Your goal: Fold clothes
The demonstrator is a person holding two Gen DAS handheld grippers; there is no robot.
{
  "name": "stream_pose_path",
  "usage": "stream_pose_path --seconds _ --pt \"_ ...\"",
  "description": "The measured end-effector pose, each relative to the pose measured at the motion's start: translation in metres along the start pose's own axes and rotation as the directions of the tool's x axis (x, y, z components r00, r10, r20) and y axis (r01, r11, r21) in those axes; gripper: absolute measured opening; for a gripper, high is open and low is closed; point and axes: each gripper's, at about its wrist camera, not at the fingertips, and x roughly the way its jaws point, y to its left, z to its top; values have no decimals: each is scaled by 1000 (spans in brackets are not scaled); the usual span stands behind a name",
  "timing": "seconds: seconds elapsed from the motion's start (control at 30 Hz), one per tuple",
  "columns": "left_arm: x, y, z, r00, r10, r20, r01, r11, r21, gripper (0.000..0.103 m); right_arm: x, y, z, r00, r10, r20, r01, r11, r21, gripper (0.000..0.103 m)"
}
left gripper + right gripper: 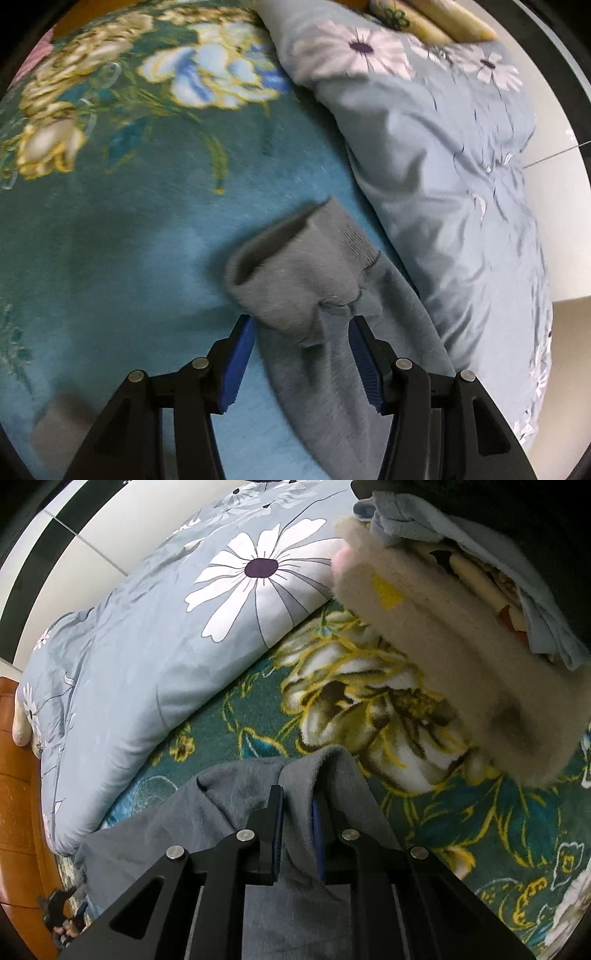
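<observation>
Both tools are at the grey sweatshirt (325,295), which lies on the bed's teal flowered blanket (122,229). Left tool (301,354): its blue pads are spread, with the ribbed cuff and sleeve running up between them toward 12 o'clock; they flank the cloth with space on either side, so I read it as released. Right tool (297,832): its pads are nearly together with a ridge of grey fabric standing between them, so I take it as clenched on the sweatshirt.

In the left view the sleeve runs from 6 o'clock up to centre, and the blue-grey daisy quilt (436,158) is bunched beside it at 2 o'clock. In the right view the garment fills the lower half, the quilt sits at 10 o'clock, and a cream fleece roll (436,653) with other cloth piled on it lies at 2 o'clock.

As I judge it, this is a sleeve-handling step. One tool pinching and the other open would fit either taking hold to carry the sleeve across or letting go after laying it; I cannot tell which. Whichever follows, the soft cloth needs a pinch on a clear edge and a low, even carry so the layers don't drag.
</observation>
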Motion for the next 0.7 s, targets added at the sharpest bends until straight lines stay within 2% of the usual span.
stream_pose_path --seconds 0.03,0.07,0.1,0.17,0.23,0.27,0.33,0.4,0.47,0.53,0.7 --pt "3 -1 0 1000 -1 -10 1 1000 -3 53 -2 0 -1 1000 5 -5 -5 1000 0 14" --pt "6 -2 -1 1000 -1 -20 1 1000 -6 32 -4 1 -2 1000 9 -9 -9 1000 -1 14" --pt "9 -2 -1 1000 -2 -29 1 1000 -8 18 -6 2 -3 1000 10 -13 -10 1000 -5 14" --pt "5 -3 -1 1000 -19 -24 19 1000 7 13 -9 4 -5 1000 9 -21 -10 1000 -14 14" --pt "-10 -4 0 996 -93 -14 93 995 24 12 -10 5 -7 1000 8 -27 -8 1000 -21 14" --pt "-24 -3 1 985 -172 0 172 985 25 12 -10 5 -9 1000 5 -28 -6 1000 -24 14" --pt "-48 5 2 968 -247 36 246 969 28 12 -12 5 -12 1000 3 -27 -4 1000 -30 14" --pt "-58 21 1 974 -218 57 217 976 31 12 -14 4 -15 1000 1 -24 -2 999 -35 14" --pt "-35 40 -1 990 -143 -5 143 990 17 12 -15 2 -18 1000 0 -21 -1 999 -37 14" --pt "-14 59 -2 995 -71 -65 72 997 9 12 -14 0 -20 1000 3 -25 -3 1000 -28 14" --pt "-17 56 -6 994 -73 -79 75 997 26 16 -26 0 -23 1000 16 -13 -17 1000 -16 14"
